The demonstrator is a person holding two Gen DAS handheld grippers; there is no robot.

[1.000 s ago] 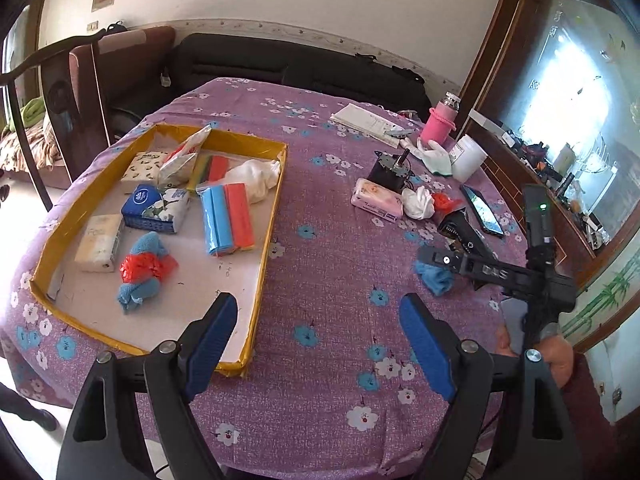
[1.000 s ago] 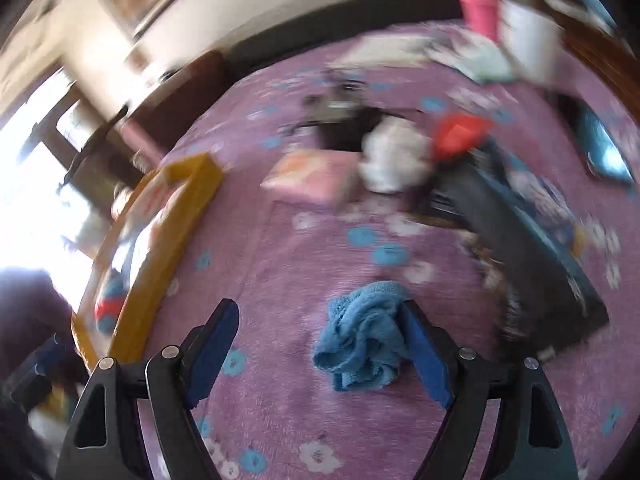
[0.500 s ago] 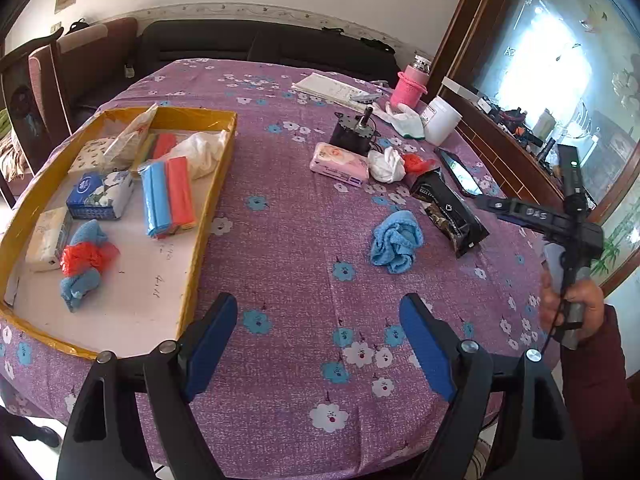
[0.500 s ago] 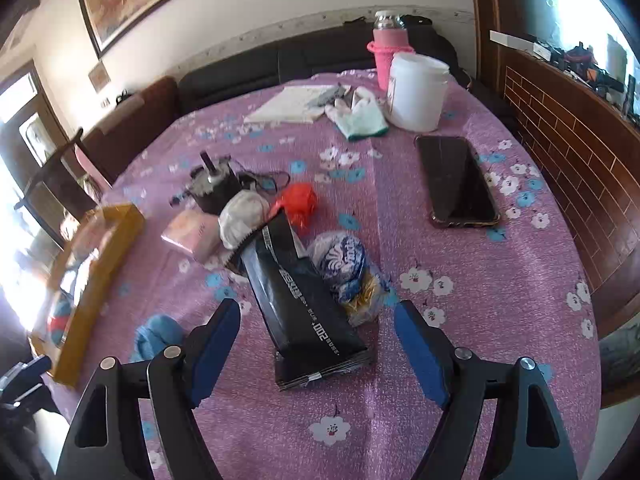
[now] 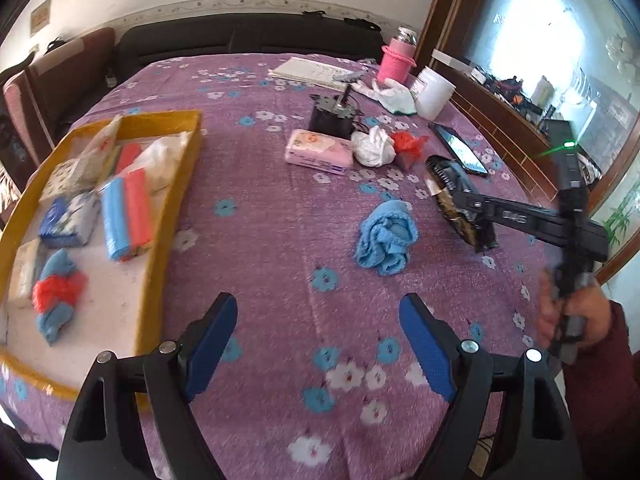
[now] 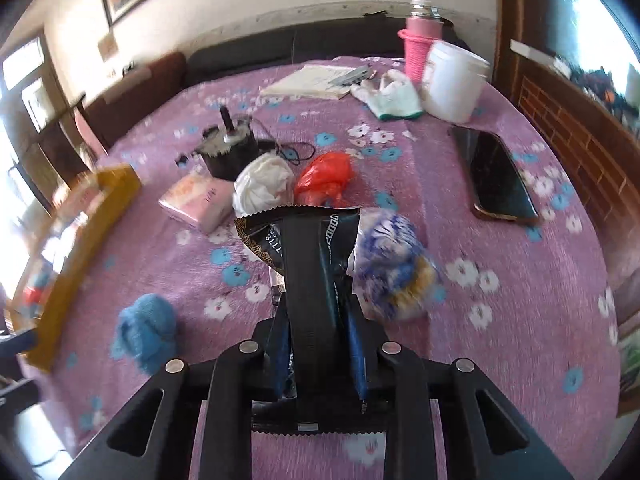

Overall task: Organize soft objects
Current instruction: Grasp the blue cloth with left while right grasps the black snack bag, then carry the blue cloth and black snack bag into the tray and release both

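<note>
Our right fingers (image 6: 318, 344) grip the black pouch (image 6: 310, 264); left fingers (image 5: 318, 344) gape over bare surface (image 5: 280, 216). Tray (image 5: 176, 200) at 9 holds 2 rolls (image 5: 126, 212).

Two grippers: the left gripper (image 5: 318, 344) gaping over bare cloth, the right gripper (image 6: 320, 344) clamped on one black foil packet (image 6: 308, 256).

One yellow tray (image 5: 176, 208), off to the left gripper's left. One loose blue towel (image 5: 386, 236) ahead of it; one more blue towel bundle (image 5: 54, 296), tied in red, in the tray.

Beyond the right gripper: one pink tissue pack (image 6: 196, 200), one white bag (image 6: 262, 188), one red bag (image 6: 326, 178), one phone (image 6: 498, 176), one white tub (image 6: 454, 80), one pink bottle (image 6: 420, 46).
</note>
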